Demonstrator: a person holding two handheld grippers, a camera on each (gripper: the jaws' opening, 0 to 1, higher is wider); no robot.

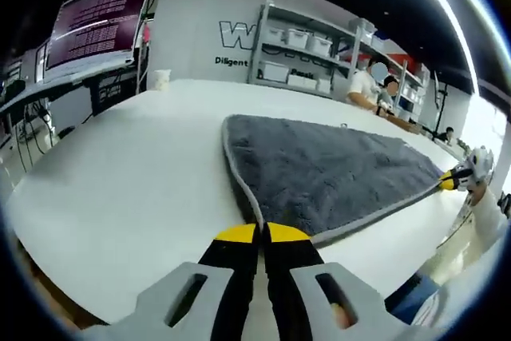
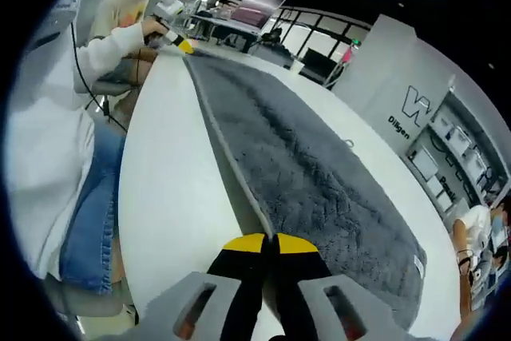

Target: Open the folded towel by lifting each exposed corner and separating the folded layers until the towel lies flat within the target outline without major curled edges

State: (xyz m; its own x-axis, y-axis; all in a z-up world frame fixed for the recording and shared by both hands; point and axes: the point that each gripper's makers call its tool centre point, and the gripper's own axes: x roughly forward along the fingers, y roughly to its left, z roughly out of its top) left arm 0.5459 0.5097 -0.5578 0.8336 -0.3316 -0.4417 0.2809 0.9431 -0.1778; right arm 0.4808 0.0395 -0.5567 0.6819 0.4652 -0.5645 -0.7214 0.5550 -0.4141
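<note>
- Table [image 1: 120, 173]: white surface carrying the towel, with a white cup [image 1: 161, 79] near its far edge.
- Towel [image 1: 319, 169]: grey pile cloth with a pale hem, spread on the table and stretched between the 2 grippers.
- Person [image 2: 48, 157]: white sleeve and blue jeans beside the table's edge in the right gripper view.
- Left gripper [image 1: 262, 233]: yellow-tipped jaws closed on 1 towel corner.
- Right gripper [image 2: 270, 243]: yellow-tipped jaws clamped on the hem at the opposite corner.

A lab or workshop: storage shelving [image 1: 307, 53] with bins, a big monitor [image 1: 100, 21], white worktable [image 1: 120, 165].
</note>
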